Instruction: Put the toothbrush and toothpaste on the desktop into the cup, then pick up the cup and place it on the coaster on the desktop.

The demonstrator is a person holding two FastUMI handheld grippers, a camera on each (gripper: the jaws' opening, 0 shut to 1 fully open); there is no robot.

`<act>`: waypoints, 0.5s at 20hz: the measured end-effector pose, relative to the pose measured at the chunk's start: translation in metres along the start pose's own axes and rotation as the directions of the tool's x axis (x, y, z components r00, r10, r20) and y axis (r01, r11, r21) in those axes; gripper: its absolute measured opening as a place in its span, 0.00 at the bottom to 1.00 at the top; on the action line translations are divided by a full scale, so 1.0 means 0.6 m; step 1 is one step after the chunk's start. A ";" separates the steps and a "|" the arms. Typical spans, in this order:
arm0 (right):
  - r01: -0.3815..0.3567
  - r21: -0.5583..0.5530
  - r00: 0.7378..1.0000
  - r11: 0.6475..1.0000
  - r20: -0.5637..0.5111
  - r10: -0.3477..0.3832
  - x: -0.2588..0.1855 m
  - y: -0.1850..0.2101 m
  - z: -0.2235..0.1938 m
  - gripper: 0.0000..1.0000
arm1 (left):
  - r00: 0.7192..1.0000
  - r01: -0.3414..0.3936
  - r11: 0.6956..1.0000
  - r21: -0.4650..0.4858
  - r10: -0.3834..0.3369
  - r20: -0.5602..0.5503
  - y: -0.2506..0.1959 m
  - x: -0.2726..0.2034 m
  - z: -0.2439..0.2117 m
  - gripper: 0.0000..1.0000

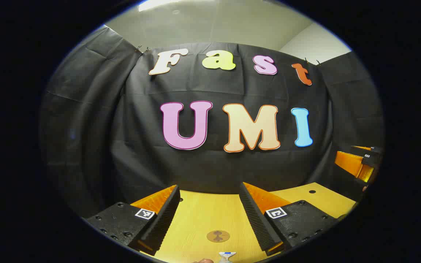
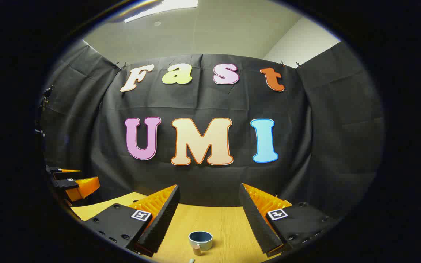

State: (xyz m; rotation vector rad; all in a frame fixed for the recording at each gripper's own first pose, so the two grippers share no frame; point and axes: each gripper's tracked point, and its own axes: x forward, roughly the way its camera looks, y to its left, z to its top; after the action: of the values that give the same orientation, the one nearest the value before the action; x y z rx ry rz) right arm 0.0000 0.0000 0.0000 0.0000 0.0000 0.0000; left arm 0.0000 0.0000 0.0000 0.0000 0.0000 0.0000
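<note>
Left gripper view shows the left gripper (image 1: 209,204) held up over the wooden desktop (image 1: 199,219), its two fingers wide apart with nothing between them. The round coaster (image 1: 218,236) lies on the desktop below the gap, close to the bottom. Just under it peeks the end of the toothpaste (image 1: 227,256). The other gripper shows far off at the right edge.

In the right gripper view, the right gripper (image 2: 208,204) is also spread wide and holds nothing. The cup (image 2: 200,240) stands upright on the desktop between and below its fingers, not touching them.
</note>
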 end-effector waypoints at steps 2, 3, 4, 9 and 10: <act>-0.007 0.003 1.000 1.000 0.005 0.007 0.001 0.006 0.005 1.00 | 1.000 0.004 1.000 -0.003 -0.004 0.000 -0.003 -0.001 0.002 0.94; -0.009 0.006 1.000 1.000 0.005 0.009 0.000 0.006 0.004 0.99 | 1.000 0.006 1.000 -0.005 -0.006 -0.001 -0.004 0.000 0.002 0.94; -0.009 0.008 1.000 1.000 0.003 0.009 -0.001 0.007 0.004 0.99 | 1.000 0.007 1.000 -0.005 -0.007 -0.002 -0.005 0.000 0.001 0.94; -0.005 -0.011 1.000 1.000 0.001 0.005 -0.004 0.005 0.006 0.99 | 1.000 0.019 1.000 -0.004 -0.019 0.017 -0.014 0.004 0.008 0.94; -0.007 -0.010 1.000 1.000 -0.001 0.007 -0.004 0.006 0.007 0.99 | 1.000 0.022 1.000 -0.004 -0.022 0.016 -0.015 0.005 0.009 0.94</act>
State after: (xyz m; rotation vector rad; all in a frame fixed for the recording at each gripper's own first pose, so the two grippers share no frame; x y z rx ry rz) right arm -0.0026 0.0039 0.0040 -0.0104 0.0012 0.0071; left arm 0.0027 -0.0091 0.0052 -0.0038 -0.0162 -0.0218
